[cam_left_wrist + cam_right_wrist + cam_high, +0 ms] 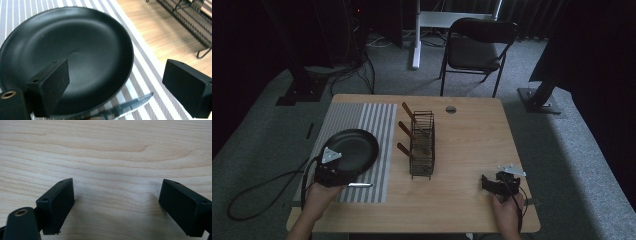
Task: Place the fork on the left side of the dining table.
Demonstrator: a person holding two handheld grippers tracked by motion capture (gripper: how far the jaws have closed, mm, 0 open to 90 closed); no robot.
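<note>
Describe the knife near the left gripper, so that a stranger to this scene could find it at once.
Find the grey striped mat on the left part of the wooden table. A black pan lies on it, and the knife lies just in front of the pan's near rim. It alone has a shiny serrated blade.

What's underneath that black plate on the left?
The black plate sits on a grey striped mat, and a knife lies on the mat beside its rim. What lies directly beneath the plate is covered.
</note>
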